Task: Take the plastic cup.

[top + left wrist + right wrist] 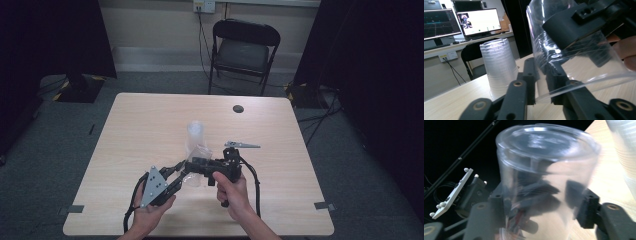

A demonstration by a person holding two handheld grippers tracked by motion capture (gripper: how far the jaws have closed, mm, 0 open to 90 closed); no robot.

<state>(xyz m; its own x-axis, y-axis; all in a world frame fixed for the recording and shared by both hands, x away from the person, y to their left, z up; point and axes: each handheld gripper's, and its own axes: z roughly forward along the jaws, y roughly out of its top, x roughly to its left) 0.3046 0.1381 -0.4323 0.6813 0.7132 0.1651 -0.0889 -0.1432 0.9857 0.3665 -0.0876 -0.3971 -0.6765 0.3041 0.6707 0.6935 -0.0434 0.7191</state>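
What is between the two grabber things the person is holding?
A clear plastic cup is between the left gripper and the right gripper. The left gripper view shows both sets of jaws pinching it, with a stack of cups on the table behind.

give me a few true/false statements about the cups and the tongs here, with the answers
1. Both tongs grip the same clear cup. True: the left tongs pinch its rim, and the right tongs clamp its sides.
2. The cup stack lies on its side. False: it stands upright on the table, bases up.
3. The held cup rests flat on the table. False: it is lifted and tilted between the two tongs.
4. A folding chair stands beyond the far edge of the table. True.
5. The held cup is full of water. False: it looks empty; the tongs show through its wall.
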